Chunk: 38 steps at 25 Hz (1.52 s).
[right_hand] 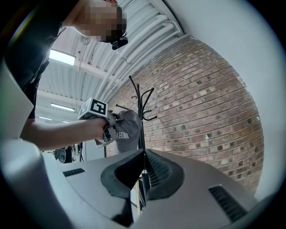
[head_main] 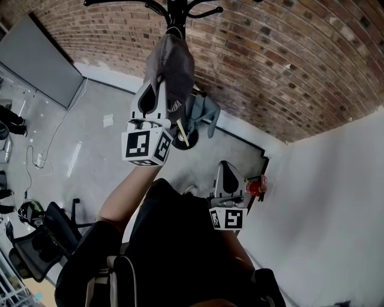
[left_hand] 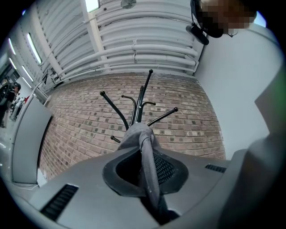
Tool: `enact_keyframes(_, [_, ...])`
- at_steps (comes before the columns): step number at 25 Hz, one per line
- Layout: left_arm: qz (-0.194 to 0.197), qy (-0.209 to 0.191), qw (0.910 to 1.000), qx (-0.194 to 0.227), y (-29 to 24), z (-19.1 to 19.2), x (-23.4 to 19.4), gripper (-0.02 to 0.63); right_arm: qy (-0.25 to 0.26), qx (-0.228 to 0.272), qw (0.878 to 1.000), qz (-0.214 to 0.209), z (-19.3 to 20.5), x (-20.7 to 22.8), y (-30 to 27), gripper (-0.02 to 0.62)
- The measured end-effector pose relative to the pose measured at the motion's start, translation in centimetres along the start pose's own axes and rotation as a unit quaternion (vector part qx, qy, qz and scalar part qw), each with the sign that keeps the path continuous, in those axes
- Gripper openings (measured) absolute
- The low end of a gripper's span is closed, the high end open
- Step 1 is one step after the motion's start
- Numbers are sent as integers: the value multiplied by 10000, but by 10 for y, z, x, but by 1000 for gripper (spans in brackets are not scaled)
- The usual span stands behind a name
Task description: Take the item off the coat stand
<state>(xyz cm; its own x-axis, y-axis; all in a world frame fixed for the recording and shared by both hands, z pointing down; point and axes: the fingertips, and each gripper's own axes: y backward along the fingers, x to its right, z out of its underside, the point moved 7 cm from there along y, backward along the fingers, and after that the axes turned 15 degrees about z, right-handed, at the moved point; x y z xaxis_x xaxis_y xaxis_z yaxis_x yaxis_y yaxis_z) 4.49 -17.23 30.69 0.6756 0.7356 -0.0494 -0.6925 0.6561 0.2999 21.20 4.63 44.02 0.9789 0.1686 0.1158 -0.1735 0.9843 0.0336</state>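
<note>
Cap [left_hand: 136, 134] clamped in left gripper [left_hand: 145, 154], hanging on coat stand [left_hand: 142, 100] straight ahead and above; right gripper [right_hand: 144, 154] closed, empty, well apart below.

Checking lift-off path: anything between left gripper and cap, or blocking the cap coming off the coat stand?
Nothing between them: left gripper is shut on the grey cap's fabric. The black coat stand's hooks splay out above and beside the cap; a straight lift might snag there. Nothing else visible blocks it.
</note>
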Motion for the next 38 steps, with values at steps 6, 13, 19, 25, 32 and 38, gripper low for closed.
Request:
enact_keyframes(6, [14,327,9993,197,1,-11,1,44,11,-20,10000,-43,1,1,0,20])
enact_keyframes(13, [2,299,9989,359,5,-22,2,41,23,1,10000,-89,3,4,-1,21])
enact_keyframes(19, [17,312,9985,459,6,-29,-1,41,8,42,9999,-157,1,-1,-6,20])
enact_keyframes(25, [112,421,9976,536,5,-43,-5,41,80,4,9998,-199,2,-5,-4,20])
enact_keyframes(32, [120,578,9966,573,8,-50,-8,41,106,-31,9998,-146,2,-4,-6,20])
enact_keyframes(38, [206,457,9963,699,14,-60,-9,41,116,-73,9997,-178,4,-11,-8,20])
